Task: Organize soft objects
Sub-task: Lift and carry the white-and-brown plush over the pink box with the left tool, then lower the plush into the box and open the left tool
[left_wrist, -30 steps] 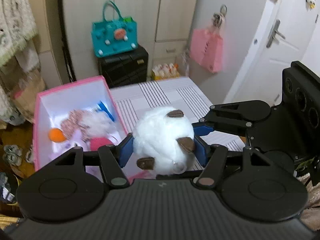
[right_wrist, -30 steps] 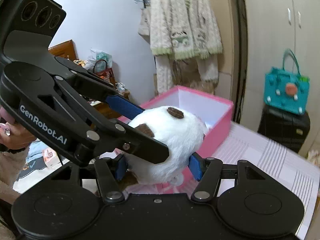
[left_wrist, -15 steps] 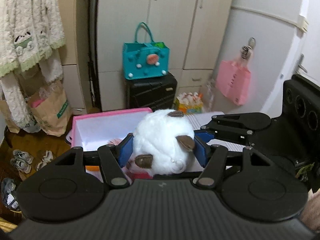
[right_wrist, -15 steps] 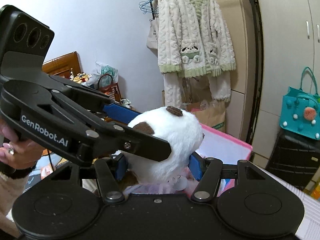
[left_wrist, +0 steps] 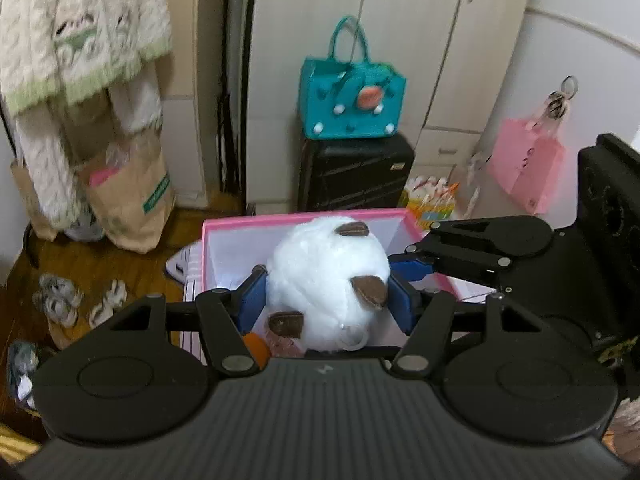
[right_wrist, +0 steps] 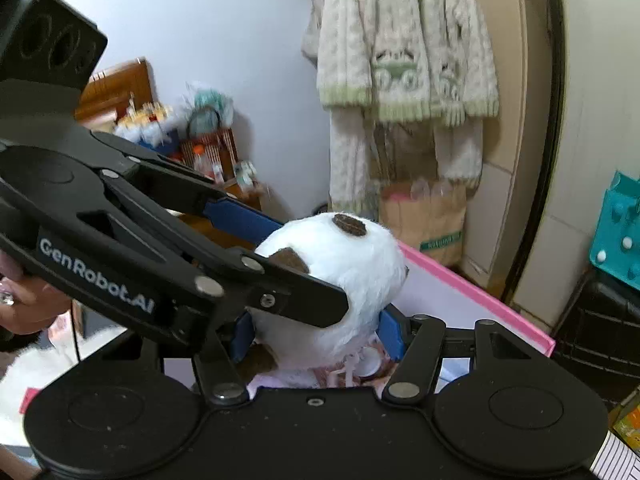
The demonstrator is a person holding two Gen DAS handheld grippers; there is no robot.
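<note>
Plush toy [left_wrist: 326,276]: white, round, with brown patches — held in the air over the open pink box [left_wrist: 304,216], gripped from both sides at once.
Left gripper [left_wrist: 326,300]: blue fingers [left_wrist: 252,298] pinch the toy's flanks.
Right gripper [right_wrist: 316,330]: blue fingers [right_wrist: 390,334] pinch the same toy; it enters the left view from the right.
Box contents: an orange ball [left_wrist: 256,350] and other soft items, partly hidden.
Surroundings: teal bag [left_wrist: 352,102] on a black case [left_wrist: 356,172] — cardigan [right_wrist: 404,40] hanging beside.
</note>
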